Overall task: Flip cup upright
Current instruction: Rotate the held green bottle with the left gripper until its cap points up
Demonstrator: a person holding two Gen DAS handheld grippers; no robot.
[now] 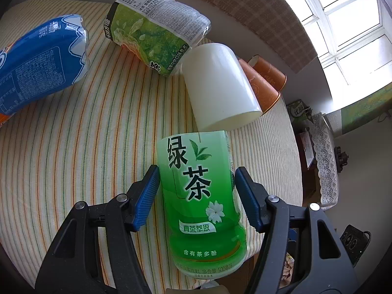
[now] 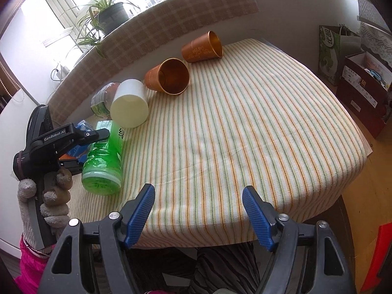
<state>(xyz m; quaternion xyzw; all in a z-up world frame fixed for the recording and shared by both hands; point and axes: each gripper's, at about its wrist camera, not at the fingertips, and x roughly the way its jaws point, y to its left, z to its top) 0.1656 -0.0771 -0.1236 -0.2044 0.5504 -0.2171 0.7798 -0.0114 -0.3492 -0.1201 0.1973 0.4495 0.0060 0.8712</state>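
A table (image 2: pixel 245 134) under a striped cloth carries several drink containers, all lying on their sides. The left gripper (image 1: pixel 196 191) has its blue pads against both sides of a green bottle-cup (image 1: pixel 198 196), a cut-down green tea bottle with a printed label; it looks clamped on it. This cup lies near the table's near-left corner. In the right wrist view its long axis runs roughly from the near edge toward the far edge, with the moulded bottle base (image 2: pixel 101 183) facing the near edge. The cut mouth faces away, toward a white cup (image 2: pixel 129 103) just beyond it; whether the two touch cannot be told.

The green cup is probably very light, thin plastic that dents under a hard squeeze, and its glossy label may be slippery. The grip sits on the mid-body, a sensible place: a gentle hold there, then a turn that brings the base down onto the cloth.

The right gripper (image 2: pixel 198 208) hovers at the table's near edge with its jaws wide apart, holding nothing.

Two copper cups (image 2: pixel 169 76) (image 2: pixel 202 47) lie further back toward the far edge, mouths visible. A blue bottle (image 1: pixel 41 61) and another green one (image 1: pixel 156 29) lie at the far left.
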